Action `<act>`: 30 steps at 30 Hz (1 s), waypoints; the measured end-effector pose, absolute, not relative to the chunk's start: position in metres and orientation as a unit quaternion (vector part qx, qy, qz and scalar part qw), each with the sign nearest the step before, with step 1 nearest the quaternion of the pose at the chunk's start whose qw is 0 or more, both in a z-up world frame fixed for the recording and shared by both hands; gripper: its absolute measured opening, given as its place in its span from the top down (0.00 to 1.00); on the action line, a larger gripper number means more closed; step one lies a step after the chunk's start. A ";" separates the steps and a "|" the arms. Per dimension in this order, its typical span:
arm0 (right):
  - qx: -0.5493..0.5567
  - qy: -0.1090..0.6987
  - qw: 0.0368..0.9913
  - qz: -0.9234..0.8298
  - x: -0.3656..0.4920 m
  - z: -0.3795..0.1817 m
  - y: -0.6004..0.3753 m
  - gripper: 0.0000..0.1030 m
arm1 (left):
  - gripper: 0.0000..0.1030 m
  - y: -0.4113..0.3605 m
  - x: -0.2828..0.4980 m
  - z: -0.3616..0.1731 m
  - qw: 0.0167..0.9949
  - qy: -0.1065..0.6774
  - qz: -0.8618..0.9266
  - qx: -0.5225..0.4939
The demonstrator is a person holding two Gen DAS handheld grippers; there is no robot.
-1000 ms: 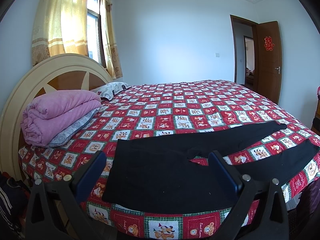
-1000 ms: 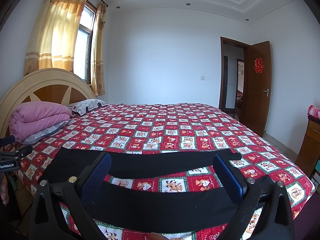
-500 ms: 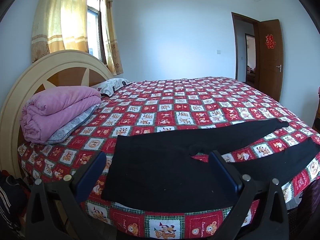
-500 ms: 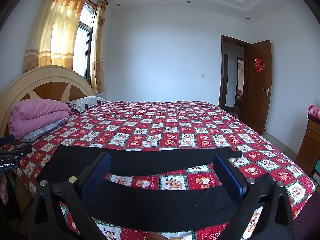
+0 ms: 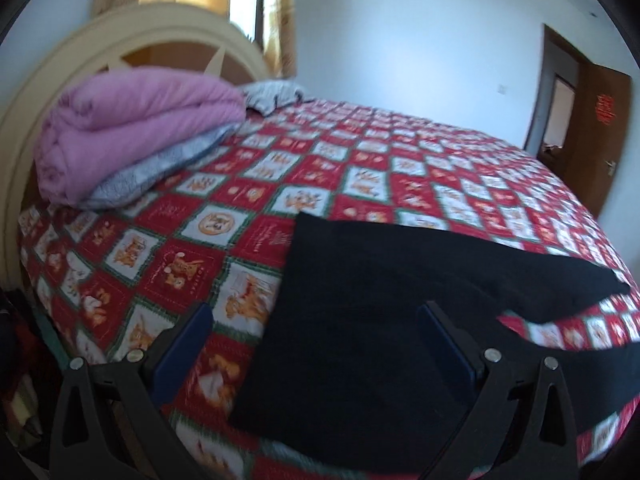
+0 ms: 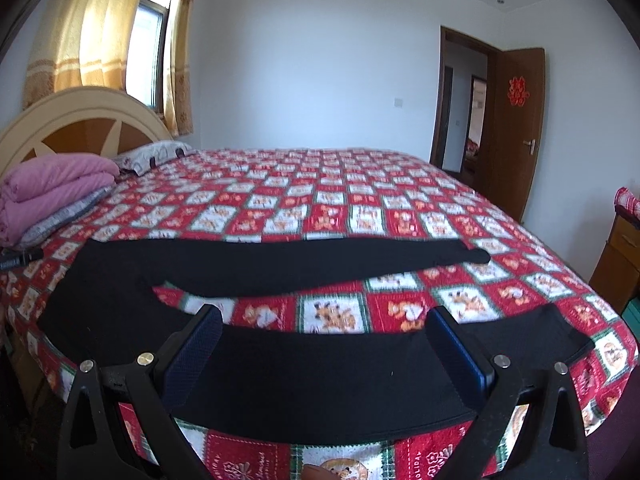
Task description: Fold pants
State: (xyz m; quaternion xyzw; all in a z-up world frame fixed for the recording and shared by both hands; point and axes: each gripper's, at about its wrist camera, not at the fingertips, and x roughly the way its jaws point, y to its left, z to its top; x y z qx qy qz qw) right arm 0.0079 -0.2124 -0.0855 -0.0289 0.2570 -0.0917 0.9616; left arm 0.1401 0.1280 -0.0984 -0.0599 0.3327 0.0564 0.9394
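Observation:
Black pants [image 5: 360,320] lie flat on the bed's near side, waist to the left, both legs running right. In the left wrist view my left gripper [image 5: 316,344] is open above the waist end, its blue pads [image 5: 180,354] straddling the waistband edge, nothing held. In the right wrist view the pants [image 6: 320,376] spread with the far leg [image 6: 320,268] and near leg apart. My right gripper [image 6: 326,354] hangs open over the near leg, holding nothing.
A red patchwork quilt [image 6: 340,204] covers the bed. A folded pink blanket [image 5: 132,128] on a grey one lies by the cream headboard [image 5: 80,52]; a pillow [image 6: 156,156] lies beyond it. An open brown door [image 6: 516,128] stands right; a wooden cabinet [image 6: 620,256] is far right.
The left gripper has swung left and down toward the waist end, its view now blurred and tilted. The right gripper has dropped closer to the near leg. Both stay open.

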 end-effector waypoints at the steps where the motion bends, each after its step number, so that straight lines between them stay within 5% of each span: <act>1: -0.030 0.265 0.959 -0.093 0.011 -0.091 -0.214 0.01 | 0.01 0.134 0.156 -0.104 0.936 0.341 0.059 -0.061; 14: -0.016 0.330 0.935 -0.126 0.045 -0.136 -0.257 0.01 | 0.41 0.161 0.299 -0.148 0.903 0.424 0.010 -0.068; 17: -0.012 0.333 0.933 -0.135 0.058 -0.136 -0.278 0.01 | 0.62 0.159 0.312 -0.160 0.894 0.443 -0.011 -0.070; 21: 0.014 0.329 0.934 -0.139 0.075 -0.129 -0.310 0.02 | 0.72 0.162 0.313 -0.165 0.894 0.436 -0.042 -0.097; 25: 0.037 0.341 0.928 -0.147 0.098 -0.122 -0.352 0.39 | 0.74 0.176 0.314 -0.172 0.890 0.426 -0.072 -0.143; 30: 0.067 0.341 0.917 -0.198 0.127 -0.106 -0.427 0.41 | 0.75 0.172 0.315 -0.172 0.896 0.416 -0.071 -0.137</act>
